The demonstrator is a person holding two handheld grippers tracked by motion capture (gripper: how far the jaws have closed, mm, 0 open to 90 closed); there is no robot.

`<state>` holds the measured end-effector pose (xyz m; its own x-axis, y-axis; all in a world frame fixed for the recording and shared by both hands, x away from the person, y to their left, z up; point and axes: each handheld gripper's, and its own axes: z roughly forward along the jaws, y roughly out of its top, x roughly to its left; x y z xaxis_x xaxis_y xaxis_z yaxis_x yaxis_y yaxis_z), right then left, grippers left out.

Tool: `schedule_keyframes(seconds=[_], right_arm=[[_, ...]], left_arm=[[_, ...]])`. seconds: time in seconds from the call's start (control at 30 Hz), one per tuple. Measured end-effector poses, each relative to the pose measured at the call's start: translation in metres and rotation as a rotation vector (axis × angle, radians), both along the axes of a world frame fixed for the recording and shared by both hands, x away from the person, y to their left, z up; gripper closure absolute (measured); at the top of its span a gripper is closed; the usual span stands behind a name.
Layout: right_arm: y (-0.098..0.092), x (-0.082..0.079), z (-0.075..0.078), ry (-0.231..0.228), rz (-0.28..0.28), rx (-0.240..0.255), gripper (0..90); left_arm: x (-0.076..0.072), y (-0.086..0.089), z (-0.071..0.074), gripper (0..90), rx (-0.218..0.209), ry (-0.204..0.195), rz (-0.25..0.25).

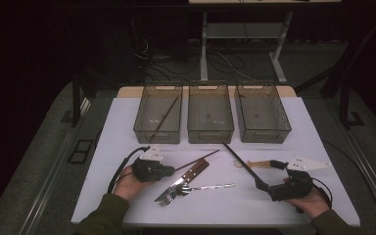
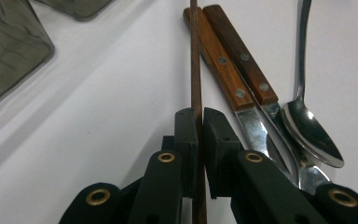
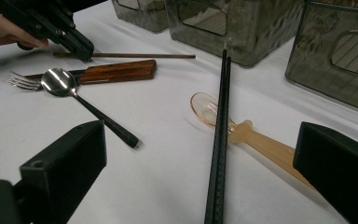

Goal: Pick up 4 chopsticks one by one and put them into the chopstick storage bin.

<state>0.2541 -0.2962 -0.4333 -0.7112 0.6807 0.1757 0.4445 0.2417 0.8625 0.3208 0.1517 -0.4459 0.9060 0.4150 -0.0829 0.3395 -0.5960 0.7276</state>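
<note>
My left gripper (image 1: pixel 173 170) (image 2: pixel 199 121) is shut on a thin brown chopstick (image 1: pixel 198 159) (image 2: pixel 195 60), which runs out ahead of the jaws across the white table (image 1: pixel 298 127). In the right gripper view the same chopstick (image 3: pixel 135 55) lies level by the left gripper (image 3: pixel 81 46). My right gripper (image 1: pixel 267 175) (image 3: pixel 198 140) stands open with its jaws wide apart. A pair of black chopsticks (image 1: pixel 239 159) (image 3: pixel 221 116) lies between them, untouched. The pair crosses an amber plastic spoon (image 1: pixel 254 164) (image 3: pixel 256 140).
A knife and a fork with wooden handles (image 1: pixel 193 171) (image 2: pixel 233 60) (image 3: pixel 116 71) lie beside a metal spoon (image 1: pixel 210 187) (image 2: pixel 307 126) (image 3: pixel 60 81). Three grey baskets (image 1: pixel 158 132) (image 1: pixel 210 133) (image 1: pixel 263 133) stand in a row behind. The left one holds a brown chopstick (image 1: pixel 166 115).
</note>
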Motion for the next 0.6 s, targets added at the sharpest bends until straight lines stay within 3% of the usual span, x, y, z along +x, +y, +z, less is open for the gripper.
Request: schedule_keyframes(seconds=[0.6], right_arm=[[0.0, 0.0, 0.0, 0.001, 0.001, -0.003, 2.6]], left_arm=[[-0.006, 0.004, 0.016, 84.3, -0.043, 0.01, 0.023]])
